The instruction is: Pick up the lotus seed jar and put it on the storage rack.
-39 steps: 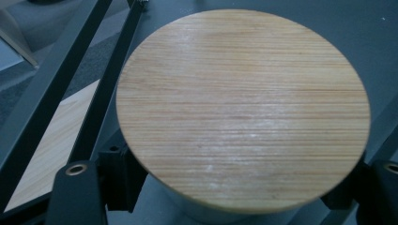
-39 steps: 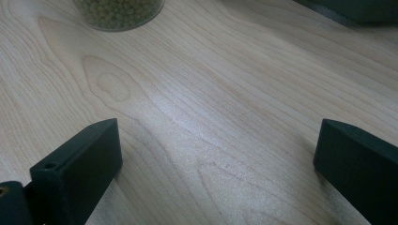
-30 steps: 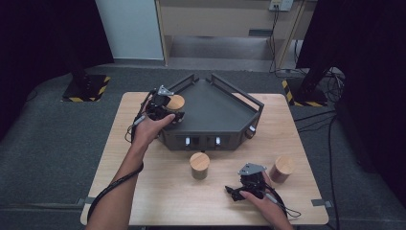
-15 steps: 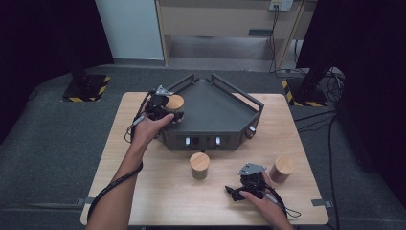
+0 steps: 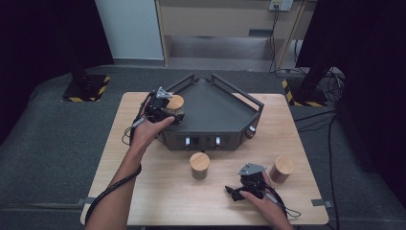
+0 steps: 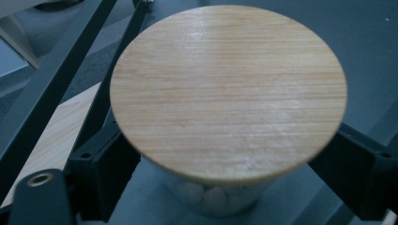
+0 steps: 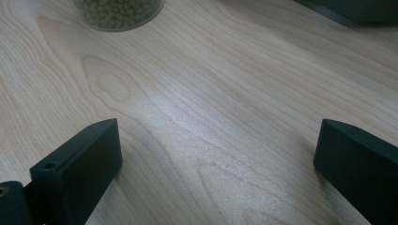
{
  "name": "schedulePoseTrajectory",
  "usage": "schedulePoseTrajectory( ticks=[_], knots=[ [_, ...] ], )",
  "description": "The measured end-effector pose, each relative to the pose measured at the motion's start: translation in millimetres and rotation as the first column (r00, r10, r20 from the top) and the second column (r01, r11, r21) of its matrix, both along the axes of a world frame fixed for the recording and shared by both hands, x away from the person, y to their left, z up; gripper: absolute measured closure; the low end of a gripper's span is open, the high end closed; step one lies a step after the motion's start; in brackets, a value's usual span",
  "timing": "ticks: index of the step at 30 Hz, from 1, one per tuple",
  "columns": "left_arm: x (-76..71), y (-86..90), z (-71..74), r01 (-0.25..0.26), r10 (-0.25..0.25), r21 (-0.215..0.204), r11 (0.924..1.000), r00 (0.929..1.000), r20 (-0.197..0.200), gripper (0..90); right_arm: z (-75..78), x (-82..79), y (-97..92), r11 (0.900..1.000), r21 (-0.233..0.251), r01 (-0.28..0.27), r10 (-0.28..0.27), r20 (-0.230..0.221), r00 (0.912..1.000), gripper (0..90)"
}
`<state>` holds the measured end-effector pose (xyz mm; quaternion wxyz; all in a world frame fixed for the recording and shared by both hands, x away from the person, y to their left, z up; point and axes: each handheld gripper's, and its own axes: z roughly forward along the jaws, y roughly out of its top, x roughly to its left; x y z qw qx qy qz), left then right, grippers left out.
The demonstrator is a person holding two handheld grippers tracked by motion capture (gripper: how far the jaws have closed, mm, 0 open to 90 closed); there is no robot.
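Wood-lidded jar (image 6: pixel 228 89) sat on the dark tray's (image 5: pixel 215 112) left corner as your left gripper's (image 5: pixel 165 111) jaws had just been opening around it, so next withdraw clear; right gripper (image 5: pixel 249 184) rested wide open, empty.

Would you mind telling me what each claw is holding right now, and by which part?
Nothing is gripped. The left claw, just opened, straddles the jar below its wooden lid; the right claw is open and empty.

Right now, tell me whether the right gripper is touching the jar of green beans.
Apart. In the right gripper view, bare table separates the open right gripper from the jar of green beans.
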<state>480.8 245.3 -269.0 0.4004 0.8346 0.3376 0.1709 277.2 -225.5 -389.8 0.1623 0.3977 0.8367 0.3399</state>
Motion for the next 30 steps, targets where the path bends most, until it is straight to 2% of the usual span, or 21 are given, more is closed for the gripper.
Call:
schedulePoseTrajectory(
  ticks=[3,9,14,23,30],
  knots=[
    [-6.3,1.3,1.4,-0.003,0.003,0.002,1.0000,0.9999,0.010,7.3,0.0,0.0,0.0,1.0000,0.000,0.000,0.000,0.000,1.0000,1.8],
    [-25.3,5.2,6.3,-0.018,0.017,0.021,0.9996,0.9984,0.054,6.0,0.0,0.0,0.0,1.0000,0.000,0.000,0.000,0.000,1.0000,1.7],
    [-36.8,10.6,4.1,-0.029,0.027,0.028,0.9992,0.9979,0.060,5.9,0.0,0.0,0.0,1.0000,0.000,0.000,0.000,0.000,1.0000,1.8],
    [-60.7,28.8,-0.8,-0.041,0.042,-0.015,0.9990,0.9962,0.076,5.7,0.0,0.0,0.0,1.0000,0.000,0.000,0.000,0.000,1.0000,1.8],
    [-78.5,38.6,0.7,-0.027,0.029,-0.028,0.9992,0.9950,0.095,4.6,0.0,0.0,0.0,1.0000,0.000,0.000,0.000,0.000,1.0000,1.8]
  ],
)
